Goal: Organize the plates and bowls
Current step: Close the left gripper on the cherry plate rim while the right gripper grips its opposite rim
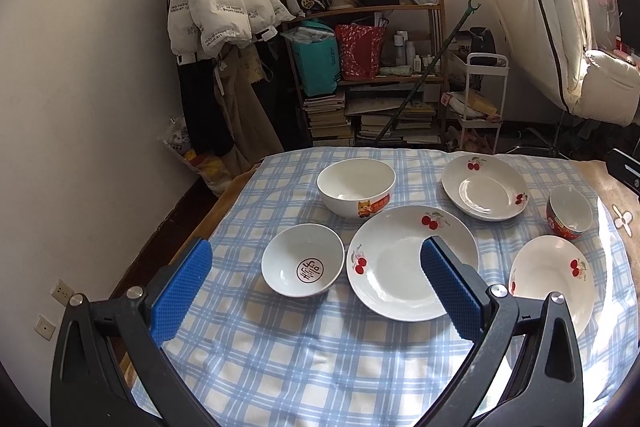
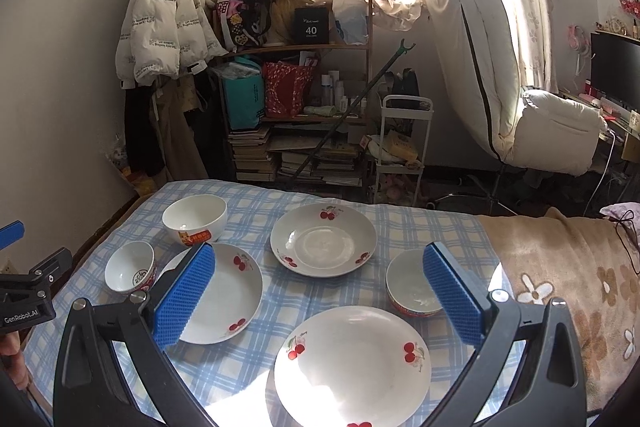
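Observation:
Six dishes stand apart on the blue-checked tablecloth (image 1: 304, 359). In the left wrist view a large white bowl with a cat picture (image 1: 356, 187) is at the back. A small bowl with a round mark (image 1: 303, 261) and a cherry plate (image 1: 396, 267) sit just ahead of my open, empty left gripper (image 1: 315, 247). In the right wrist view my right gripper (image 2: 319, 251) is open and empty above a near cherry plate (image 2: 352, 363). A far cherry plate (image 2: 323, 239) lies beyond it, and a red-sided bowl (image 2: 412, 291) is beside the right finger.
A beige flowered blanket (image 2: 568, 279) covers the table's right side. Beyond the far edge stand a cluttered wooden shelf (image 2: 296, 115), a hanging white jacket (image 2: 160, 27), a white cart (image 2: 404, 147) and a padded chair (image 2: 552, 131). A wall (image 1: 80, 87) runs along the left.

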